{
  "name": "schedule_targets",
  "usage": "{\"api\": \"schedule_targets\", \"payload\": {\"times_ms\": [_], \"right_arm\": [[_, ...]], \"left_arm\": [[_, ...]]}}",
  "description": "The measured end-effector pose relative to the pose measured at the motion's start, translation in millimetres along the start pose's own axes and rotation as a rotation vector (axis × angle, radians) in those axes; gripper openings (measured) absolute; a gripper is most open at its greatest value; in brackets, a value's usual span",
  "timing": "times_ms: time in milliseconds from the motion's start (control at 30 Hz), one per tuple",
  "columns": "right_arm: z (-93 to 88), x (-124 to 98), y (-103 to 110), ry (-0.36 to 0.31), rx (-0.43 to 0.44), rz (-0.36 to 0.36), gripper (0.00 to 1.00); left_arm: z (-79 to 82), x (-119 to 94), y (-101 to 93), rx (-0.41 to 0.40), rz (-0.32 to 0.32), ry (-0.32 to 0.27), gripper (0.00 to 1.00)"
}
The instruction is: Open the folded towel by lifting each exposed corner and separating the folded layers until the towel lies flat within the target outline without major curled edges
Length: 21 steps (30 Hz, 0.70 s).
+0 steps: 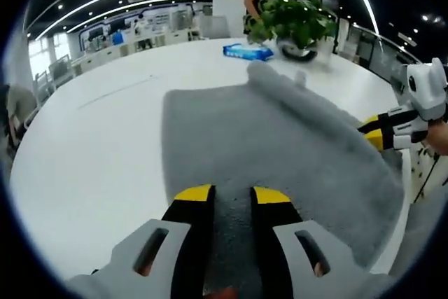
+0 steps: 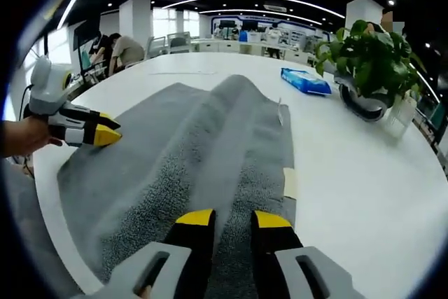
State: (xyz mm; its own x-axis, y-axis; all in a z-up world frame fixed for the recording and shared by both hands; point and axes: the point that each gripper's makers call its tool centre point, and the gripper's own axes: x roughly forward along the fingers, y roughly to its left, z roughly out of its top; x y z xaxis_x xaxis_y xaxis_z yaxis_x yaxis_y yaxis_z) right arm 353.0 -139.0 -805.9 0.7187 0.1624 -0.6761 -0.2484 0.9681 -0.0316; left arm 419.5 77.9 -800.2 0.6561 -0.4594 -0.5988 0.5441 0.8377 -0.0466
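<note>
The grey towel point(image 1: 280, 138) lies on the white table point(image 1: 98, 145), a raised fold running between both grippers; left gripper point(image 1: 232, 196) and right gripper point(image 2: 233, 219) each seem clamped on its edge.

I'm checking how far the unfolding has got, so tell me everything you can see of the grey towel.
The grey towel is a plush, looped fabric spread on the white table, near its edge. It is not flat: a raised fold runs along its length like a ridge. A pale tag sits at one edge. The right tongs and left tongs are each closed on towel fabric at an edge.
</note>
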Motion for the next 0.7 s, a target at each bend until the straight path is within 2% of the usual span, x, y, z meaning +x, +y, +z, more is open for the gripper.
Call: {"api": "schedule_targets", "payload": {"times_ms": [300, 467, 700], "right_arm": [[12.6, 14, -11, 0.0, 0.002, -0.011, 0.18], [17.2, 19, -13, -0.006, 0.001, -0.012, 0.18], [18.6, 15, -13, -0.014, -0.014, -0.004, 0.2]], "left_arm": [[-1.9, -5, 25.6, -0.05, 0.059, -0.011, 0.2], [-3.0, -7, 35.2, -0.077, 0.07, -0.015, 0.16], [-2.8, -9, 32.8, -0.085, 0.063, -0.028, 0.17]]}}
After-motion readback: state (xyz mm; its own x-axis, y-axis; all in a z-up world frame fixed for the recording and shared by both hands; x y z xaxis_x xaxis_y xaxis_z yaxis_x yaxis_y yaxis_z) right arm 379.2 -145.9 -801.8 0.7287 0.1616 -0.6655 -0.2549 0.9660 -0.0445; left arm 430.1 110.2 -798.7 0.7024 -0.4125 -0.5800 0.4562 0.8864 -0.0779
